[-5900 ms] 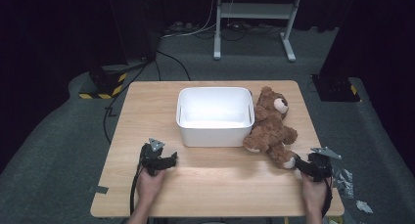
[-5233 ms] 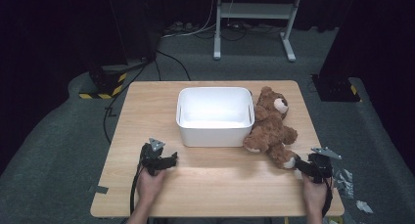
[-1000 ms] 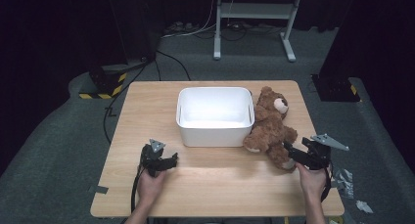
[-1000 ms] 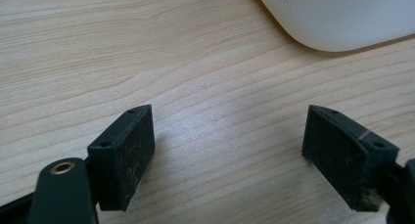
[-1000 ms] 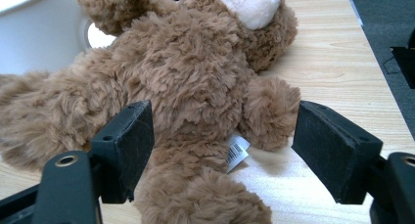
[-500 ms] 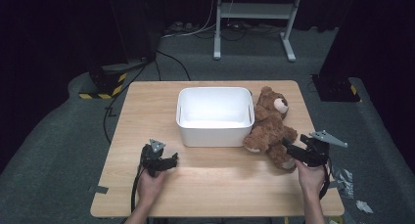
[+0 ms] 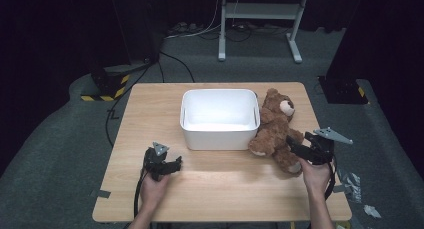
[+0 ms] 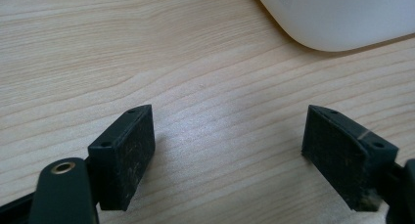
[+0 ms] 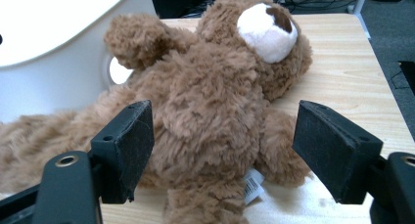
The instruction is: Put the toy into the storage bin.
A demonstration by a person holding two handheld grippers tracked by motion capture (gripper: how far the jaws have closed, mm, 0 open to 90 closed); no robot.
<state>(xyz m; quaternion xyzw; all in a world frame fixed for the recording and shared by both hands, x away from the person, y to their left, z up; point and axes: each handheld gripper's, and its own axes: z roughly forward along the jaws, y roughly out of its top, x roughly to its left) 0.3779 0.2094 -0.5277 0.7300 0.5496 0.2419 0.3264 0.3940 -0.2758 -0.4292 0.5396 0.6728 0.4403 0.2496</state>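
Note:
A brown teddy bear lies on its back on the wooden table, leaning against the right side of a white tub. My right gripper hovers open just over the bear's lower body. In the right gripper view the bear's belly sits between the two spread jaws, its white muzzle toward the far side. My left gripper rests open on the table near the front left, with bare wood between its jaws and the tub's corner just ahead.
The tub looks empty inside. The table's right edge runs close to my right hand. Beyond the table are dark floor, cables and a metal stand; yellow-black taped feet stand at the left.
My right gripper has moved from the table's front right corner up and left toward the bear and now reaches over its legs. The left gripper, tub and bear have stayed put.

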